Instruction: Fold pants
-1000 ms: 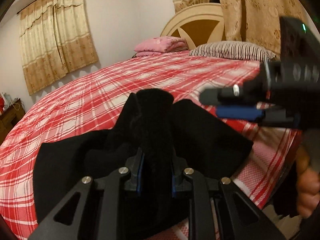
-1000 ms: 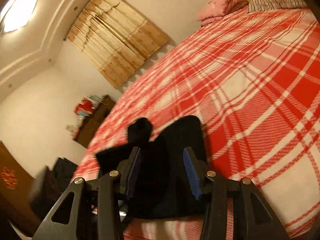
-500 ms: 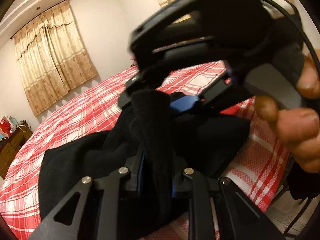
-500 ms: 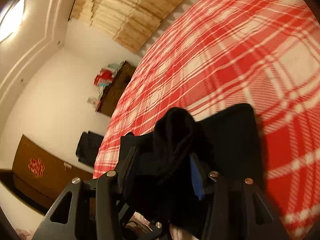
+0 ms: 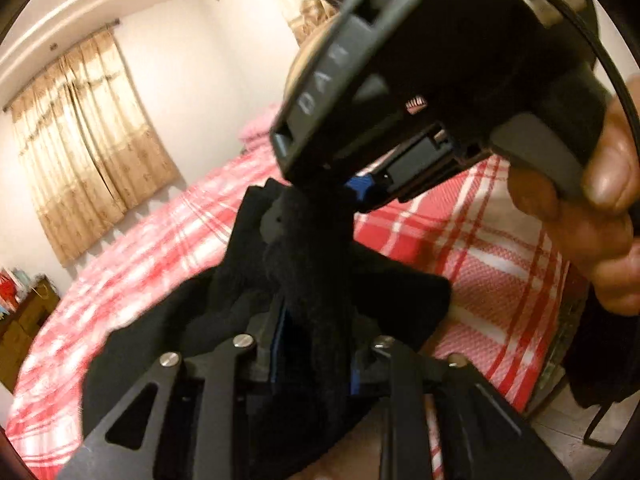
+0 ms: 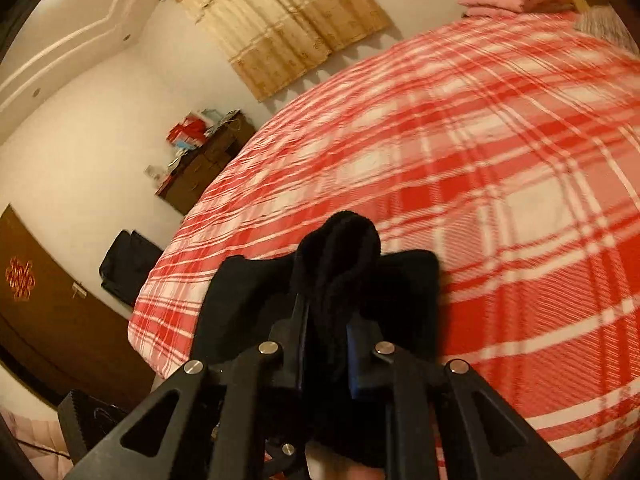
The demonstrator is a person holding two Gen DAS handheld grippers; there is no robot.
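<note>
Left gripper: fingers drawn in close, clamped on a thick bunched fold of the black pants. Blue pads visible on both inner faces, pressed against the cloth; no gap showing.

Right gripper: fingers likewise narrowed to a tight pinch on a rolled ridge of the same pants, which bulges up past the fingertips. In the left wrist view, this gripper sits directly above and ahead of the left one, its tip touching the raised cloth, with the person's right hand wrapped around the handle.

Pants location: gathered at the near edge of the bed, lifted in the middle by both grips, the rest spread dark over the red-and-white plaid bedspread.

Motion blur in both views.
</note>
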